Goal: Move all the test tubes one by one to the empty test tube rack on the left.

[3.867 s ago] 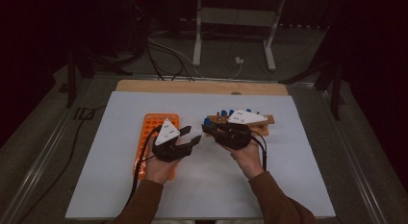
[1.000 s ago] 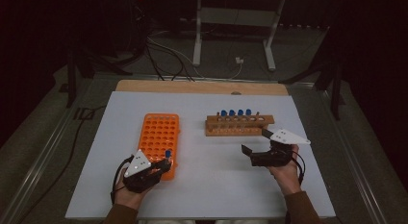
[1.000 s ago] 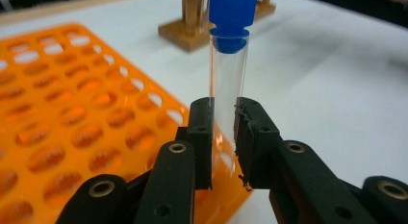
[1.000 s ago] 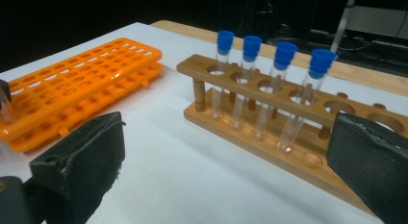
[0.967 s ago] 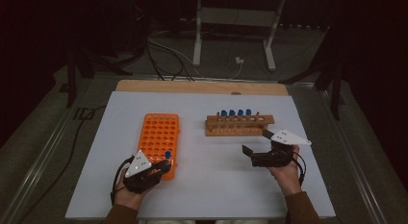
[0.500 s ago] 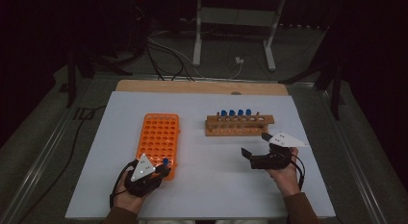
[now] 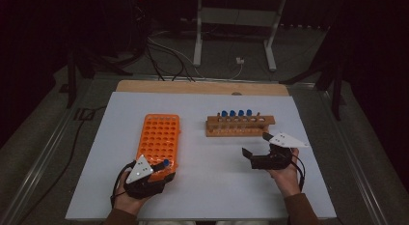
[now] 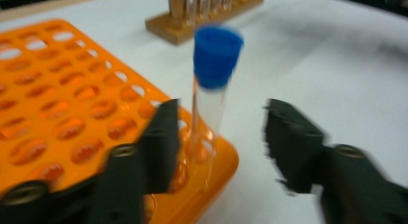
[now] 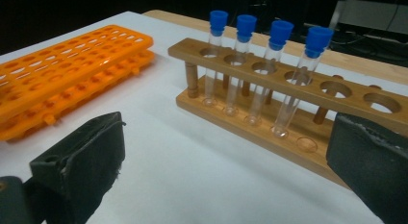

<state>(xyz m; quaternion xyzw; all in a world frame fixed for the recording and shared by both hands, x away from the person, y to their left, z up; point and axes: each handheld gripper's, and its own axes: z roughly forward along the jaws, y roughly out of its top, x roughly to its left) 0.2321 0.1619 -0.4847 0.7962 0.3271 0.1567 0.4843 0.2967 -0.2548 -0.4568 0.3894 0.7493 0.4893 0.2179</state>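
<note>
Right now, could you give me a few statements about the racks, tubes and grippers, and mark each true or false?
1. The wooden rack holds four blue-capped tubes. True.
2. The left gripper is shut tight on a tube. False: its jaws stand open on either side of the tube standing in the orange rack.
3. The right gripper holds a tube. False: it is open and empty.
4. Two holes of the wooden rack are empty. True.
5. The orange rack is full of tubes. False: one tube shows, at its near corner.
</note>
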